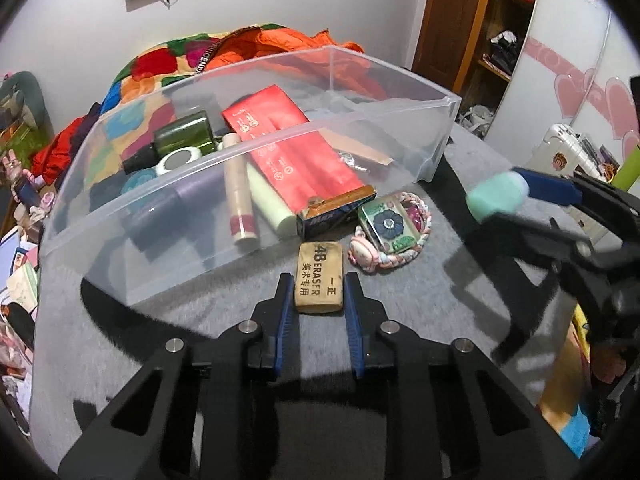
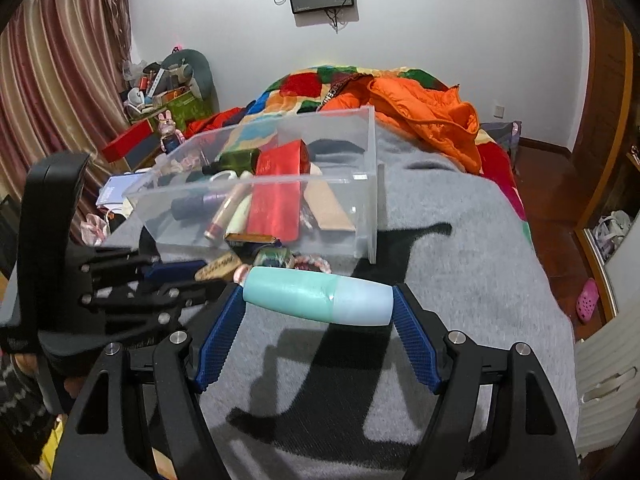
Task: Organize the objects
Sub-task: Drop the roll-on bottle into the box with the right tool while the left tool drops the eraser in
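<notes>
A clear plastic bin [image 1: 280, 140] lies on a grey blanket [image 1: 440, 320], holding a red box [image 1: 288, 148], tubes and a green bottle [image 1: 182, 136]. My left gripper [image 1: 319, 280] is shut on a tan 4B eraser [image 1: 319, 276] resting on the blanket in front of the bin. My right gripper [image 2: 318, 300] is shut on a mint-green tube [image 2: 318, 300], held crosswise by its ends above the blanket; it also shows at the right of the left wrist view [image 1: 498, 196]. The bin also shows in the right wrist view [image 2: 280, 192].
A small green tin [image 1: 386, 224] on a braided pink cord [image 1: 400, 256] and a dark Max box [image 1: 336, 212] lie next to the eraser. An orange jacket [image 2: 420, 116] and a colourful quilt [image 2: 304, 84] lie behind the bin. Clutter stands at the left.
</notes>
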The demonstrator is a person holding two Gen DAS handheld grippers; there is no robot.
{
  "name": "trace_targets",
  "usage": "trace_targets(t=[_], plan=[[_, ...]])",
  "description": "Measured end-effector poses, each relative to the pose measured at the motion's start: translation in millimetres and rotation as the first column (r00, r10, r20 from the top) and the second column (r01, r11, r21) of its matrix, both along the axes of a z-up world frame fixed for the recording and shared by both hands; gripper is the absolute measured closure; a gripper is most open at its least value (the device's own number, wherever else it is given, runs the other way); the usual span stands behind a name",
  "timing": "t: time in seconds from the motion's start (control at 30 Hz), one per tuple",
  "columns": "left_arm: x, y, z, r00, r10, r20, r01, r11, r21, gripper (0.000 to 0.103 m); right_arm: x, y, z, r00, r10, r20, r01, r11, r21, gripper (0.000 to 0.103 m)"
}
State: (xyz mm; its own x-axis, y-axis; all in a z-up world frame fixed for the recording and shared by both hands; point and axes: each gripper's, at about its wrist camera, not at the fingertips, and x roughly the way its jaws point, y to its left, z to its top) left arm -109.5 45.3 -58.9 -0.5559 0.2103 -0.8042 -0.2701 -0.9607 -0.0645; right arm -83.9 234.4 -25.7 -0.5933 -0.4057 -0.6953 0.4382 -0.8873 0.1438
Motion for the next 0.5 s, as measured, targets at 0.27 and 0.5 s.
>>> trace_targets(t=[0.27, 0.5], plan=[[21.7, -19.0, 23.8, 0.996, 0.047, -0.072, -0.044, 0.998, 0.042, 0.079, -9.9, -11.3, 14.6, 0.999, 0.011, -0.034, -0.011, 1.000, -0.016, 0.032], [26.1, -37.2, 56.1, 0.982, 0.098, -0.159, -0.086, 0.993, 0.081, 0.079, -23.3, -22.6, 33.6, 0.997, 0.020, -0.070, -0.023, 0.999, -0.031, 0.032]])
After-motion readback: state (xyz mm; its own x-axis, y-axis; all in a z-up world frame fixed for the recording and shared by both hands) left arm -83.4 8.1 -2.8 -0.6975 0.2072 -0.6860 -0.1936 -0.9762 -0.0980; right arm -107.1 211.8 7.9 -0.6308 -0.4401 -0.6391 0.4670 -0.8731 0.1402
